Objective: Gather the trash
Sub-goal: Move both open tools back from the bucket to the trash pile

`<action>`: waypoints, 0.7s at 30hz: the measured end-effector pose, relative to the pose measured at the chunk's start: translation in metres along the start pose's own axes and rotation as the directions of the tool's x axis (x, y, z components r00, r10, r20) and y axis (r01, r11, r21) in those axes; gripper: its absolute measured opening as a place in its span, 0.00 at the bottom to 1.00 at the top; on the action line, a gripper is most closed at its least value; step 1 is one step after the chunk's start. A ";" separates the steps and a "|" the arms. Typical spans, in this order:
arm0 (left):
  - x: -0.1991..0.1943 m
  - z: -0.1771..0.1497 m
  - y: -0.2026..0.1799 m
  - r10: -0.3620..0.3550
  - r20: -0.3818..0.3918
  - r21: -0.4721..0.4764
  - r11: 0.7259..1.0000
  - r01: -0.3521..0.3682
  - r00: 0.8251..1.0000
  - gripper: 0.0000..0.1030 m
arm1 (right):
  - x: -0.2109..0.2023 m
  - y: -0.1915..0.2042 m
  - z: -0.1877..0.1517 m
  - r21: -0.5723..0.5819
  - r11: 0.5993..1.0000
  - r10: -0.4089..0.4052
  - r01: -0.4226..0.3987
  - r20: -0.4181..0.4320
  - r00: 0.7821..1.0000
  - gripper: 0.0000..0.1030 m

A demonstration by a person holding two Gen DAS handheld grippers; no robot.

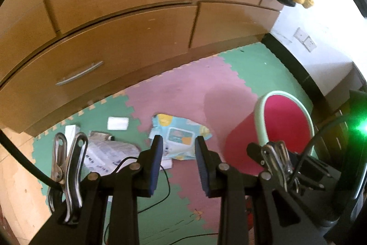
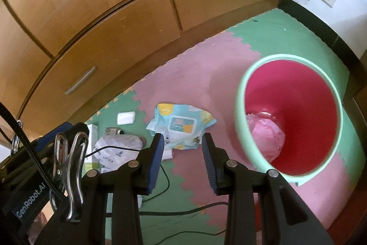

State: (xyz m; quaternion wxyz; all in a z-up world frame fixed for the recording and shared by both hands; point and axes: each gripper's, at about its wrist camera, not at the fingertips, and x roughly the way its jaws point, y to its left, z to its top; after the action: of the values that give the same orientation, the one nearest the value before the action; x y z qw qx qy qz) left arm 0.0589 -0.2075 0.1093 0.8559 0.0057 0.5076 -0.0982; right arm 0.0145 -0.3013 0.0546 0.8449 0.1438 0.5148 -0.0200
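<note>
On the foam puzzle-mat floor [image 2: 206, 66] in front of a big wooden wardrobe [image 1: 128, 22], there's a little pile of trash waiting. The main piece is a light blue wet-wipes pack [image 2: 181, 128] [image 1: 180, 138] lying flat on the pink tile, right where it meets the green one. To its left there's a crumpled printed paper wrapper [image 2: 119, 148] [image 1: 110, 153], a small white flat packet [image 2: 125, 117] [image 1: 117, 123] up nearer the wardrobe, and a white box [image 2: 91, 141], half hidden behind the clip on the tool.

The red bin [image 2: 291, 125] [image 1: 284, 123] with a pale green rim sits to the right of the wipes pack, tipped toward the cameras, and the right view shows a scrunched pink bag [image 2: 267, 137] inside it at the bottom.

Both tools hover above the floor with nothing in them. The left tool [image 1: 177, 164] has its pads spread apart, and the wipes pack shows through the gap. The right tool [image 2: 183, 162] is spread too, also lined up over the wipes pack. Thin black cables [image 2: 165, 176] trail across the mat below them.
</note>
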 end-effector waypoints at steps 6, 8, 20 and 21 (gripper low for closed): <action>-0.004 -0.003 0.027 0.029 0.000 -0.033 0.999 -0.029 1.000 0.29 | 0.013 0.022 -0.003 -0.042 0.999 0.007 -0.009 -0.036 0.999 0.34; -0.004 -0.004 0.035 0.038 -0.001 -0.040 0.998 -0.038 0.999 0.29 | 0.017 0.028 -0.005 -0.052 0.999 0.010 -0.012 -0.050 0.999 0.34; -0.009 -0.002 0.087 0.094 -0.008 -0.138 0.986 -0.094 0.996 0.29 | 0.043 0.053 -0.003 -0.081 0.996 0.017 -0.026 -0.111 0.994 0.34; -0.010 -0.002 0.090 0.097 -0.006 -0.141 0.985 -0.097 0.995 0.29 | 0.045 0.054 -0.002 -0.082 0.996 0.019 -0.029 -0.118 0.993 0.34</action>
State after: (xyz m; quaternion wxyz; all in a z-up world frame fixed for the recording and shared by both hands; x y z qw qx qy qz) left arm 0.0686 -0.1175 0.1090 0.8583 -0.0301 0.5119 -0.0202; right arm 0.0440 -0.2438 0.0265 0.8186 0.1154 0.5622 0.0202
